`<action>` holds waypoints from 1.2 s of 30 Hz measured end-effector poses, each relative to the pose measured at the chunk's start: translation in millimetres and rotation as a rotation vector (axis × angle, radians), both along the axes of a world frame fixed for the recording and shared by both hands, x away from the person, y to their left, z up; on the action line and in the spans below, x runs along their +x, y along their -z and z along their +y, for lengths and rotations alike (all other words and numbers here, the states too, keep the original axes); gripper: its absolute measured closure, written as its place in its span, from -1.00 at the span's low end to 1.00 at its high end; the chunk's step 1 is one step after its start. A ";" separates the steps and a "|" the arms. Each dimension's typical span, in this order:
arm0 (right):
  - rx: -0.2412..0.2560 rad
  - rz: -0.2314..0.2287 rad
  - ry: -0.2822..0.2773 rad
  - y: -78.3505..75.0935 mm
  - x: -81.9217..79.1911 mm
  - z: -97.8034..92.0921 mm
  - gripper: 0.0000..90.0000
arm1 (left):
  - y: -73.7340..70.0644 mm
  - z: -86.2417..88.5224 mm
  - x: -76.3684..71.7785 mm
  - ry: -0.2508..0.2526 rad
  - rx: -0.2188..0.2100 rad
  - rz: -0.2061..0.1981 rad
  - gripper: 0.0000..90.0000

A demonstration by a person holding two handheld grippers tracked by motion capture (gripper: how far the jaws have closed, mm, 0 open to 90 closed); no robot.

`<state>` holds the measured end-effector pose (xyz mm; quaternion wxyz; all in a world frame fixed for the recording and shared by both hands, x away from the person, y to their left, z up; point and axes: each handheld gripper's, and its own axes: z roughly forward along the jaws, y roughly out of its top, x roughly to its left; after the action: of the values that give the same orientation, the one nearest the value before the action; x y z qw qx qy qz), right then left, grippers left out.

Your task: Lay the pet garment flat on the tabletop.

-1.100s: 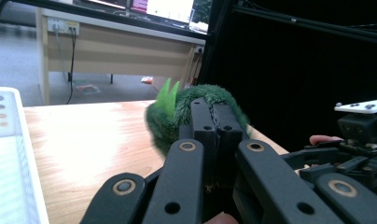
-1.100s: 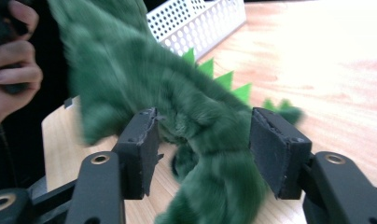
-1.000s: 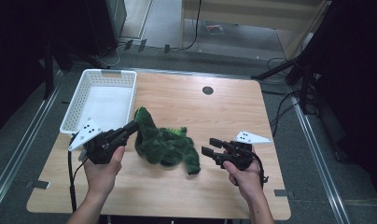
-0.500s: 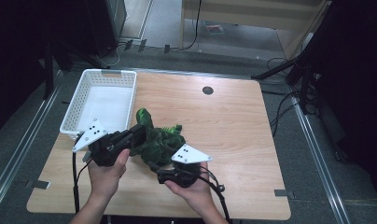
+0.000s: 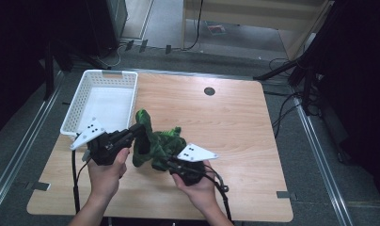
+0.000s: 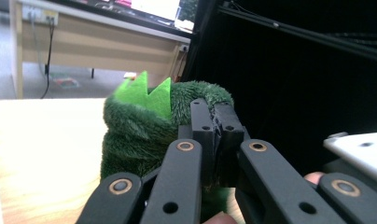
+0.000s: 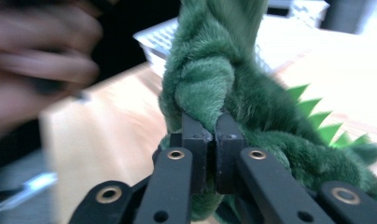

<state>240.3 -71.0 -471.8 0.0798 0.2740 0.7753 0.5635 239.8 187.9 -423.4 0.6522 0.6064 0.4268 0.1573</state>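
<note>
Now both pinched on soft, light, floppy green plush dino (image 5: 159, 143) — L tool (image 5: 142, 133) far-left end, R tool (image 5: 165, 162) near limb; best grabbed by thick folds.

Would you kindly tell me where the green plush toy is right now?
In the high view the green plush toy lies near the table's front-left, beside the white basket, between the left hand-held gripper and right hand-held gripper.

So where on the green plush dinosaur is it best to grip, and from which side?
Probably a soft fold or limb, not the round body. The plush dinosaur lies crumpled on the table, so raised folds offer thin plush to pinch. The left gripper comes from its left end and the right gripper from the near side; each looks shut on such a fold.
</note>
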 end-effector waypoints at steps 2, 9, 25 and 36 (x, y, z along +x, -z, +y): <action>0.035 0.012 -0.031 -4.4 -0.1 -8.8 0.96 | 2.6 3.8 4.5 0.007 -0.015 0.022 0.95; 0.311 0.166 0.004 -15.8 17.6 -64.7 0.96 | 33.7 7.9 34.7 0.088 -0.034 0.316 -0.12; 0.320 0.080 0.223 -30.3 18.4 -88.8 0.96 | 65.4 -58.3 17.0 0.183 0.114 0.322 -0.67; 0.328 0.084 0.119 -41.6 17.2 -98.2 0.95 | 61.6 -45.8 12.4 0.232 0.097 0.150 0.74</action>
<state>257.5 -169.2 -430.2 0.0347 0.3523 0.6579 0.6647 252.2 142.1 -485.0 0.6022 0.6926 0.3933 0.0556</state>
